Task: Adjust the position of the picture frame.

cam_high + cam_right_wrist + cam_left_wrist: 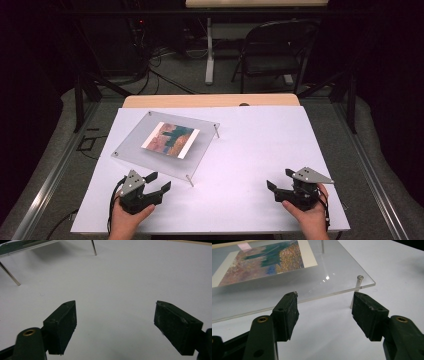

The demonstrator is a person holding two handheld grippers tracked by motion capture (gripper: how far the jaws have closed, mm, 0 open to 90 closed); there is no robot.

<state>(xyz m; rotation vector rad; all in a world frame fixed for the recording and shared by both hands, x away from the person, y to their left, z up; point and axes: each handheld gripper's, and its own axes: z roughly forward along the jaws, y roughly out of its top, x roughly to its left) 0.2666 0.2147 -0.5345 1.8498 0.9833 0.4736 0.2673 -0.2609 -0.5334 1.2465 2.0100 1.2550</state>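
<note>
A clear acrylic frame (150, 150) holding a colourful print (170, 139) stands on thin metal legs at the left of the white table (250, 150). My left gripper (158, 181) rests open just in front of the frame's near edge, close to its near right leg (190, 180). In the left gripper view the frame's plate (319, 282) and that leg (355, 292) lie right ahead of the gripper (324, 308). My right gripper (280, 179) sits open at the table's near right, with nothing between its jaws. The right gripper view has the gripper (115, 315) over bare white surface, the frame's legs (10, 273) far off.
The white sheet covers a wooden table (210, 101). Beyond it stand a black folding chair (272, 50) and a white table leg (209, 50) on a grey floor with cables. Metal rails (50, 175) run along both sides.
</note>
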